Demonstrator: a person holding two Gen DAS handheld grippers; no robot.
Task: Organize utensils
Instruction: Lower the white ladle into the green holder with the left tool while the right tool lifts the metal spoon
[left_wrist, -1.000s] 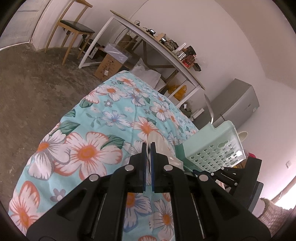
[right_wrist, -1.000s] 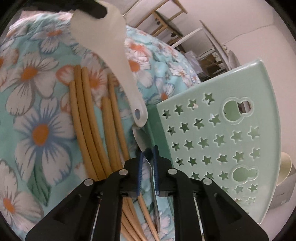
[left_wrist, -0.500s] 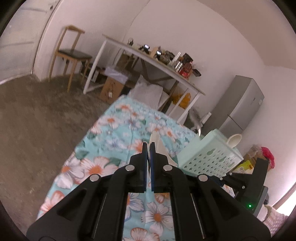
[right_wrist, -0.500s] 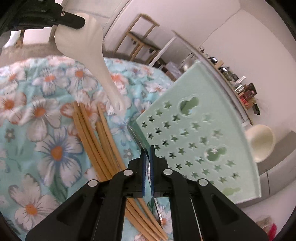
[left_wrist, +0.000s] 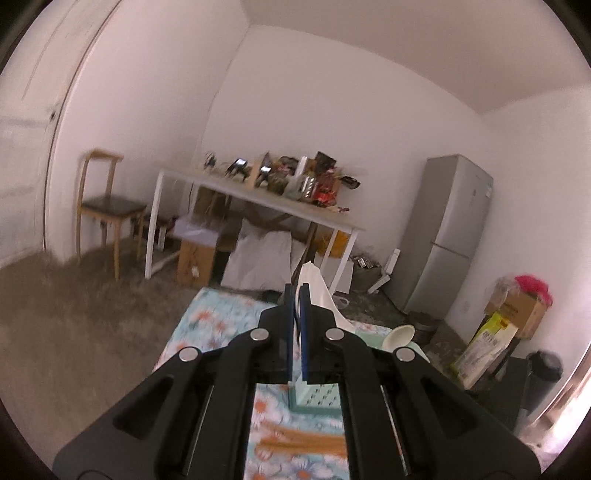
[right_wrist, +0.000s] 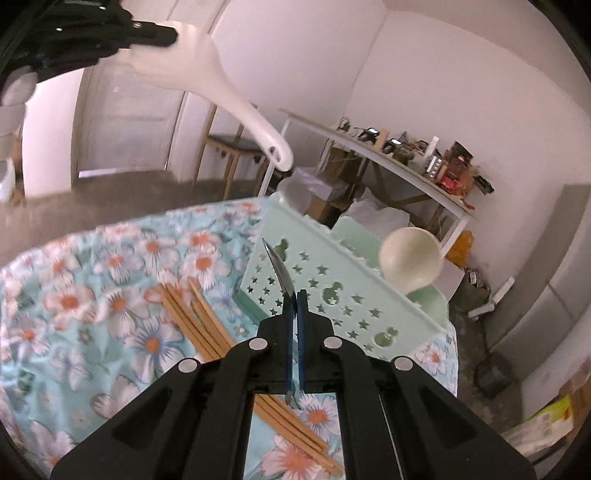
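Note:
My left gripper (left_wrist: 296, 291) is shut on a white plastic rice paddle (left_wrist: 321, 295), held high above the flowered cloth (left_wrist: 218, 321); the paddle (right_wrist: 221, 77) also shows at the top of the right wrist view. My right gripper (right_wrist: 295, 299) is shut on a metal spoon (right_wrist: 279, 269), lifted in front of the mint green star-holed utensil basket (right_wrist: 332, 291). A cream ladle (right_wrist: 410, 260) stands in the basket. Several wooden chopsticks (right_wrist: 207, 328) lie on the cloth left of the basket.
A white table (left_wrist: 258, 199) with clutter stands at the back wall, with boxes under it. A wooden chair (left_wrist: 107, 206) is at the left, a grey fridge (left_wrist: 447, 243) at the right. Cardboard boxes (left_wrist: 513, 314) sit at the far right.
Both grippers have risen and tilted up. The paddle and the spoon have been lifted clear of the cloth. The room now fills both views.

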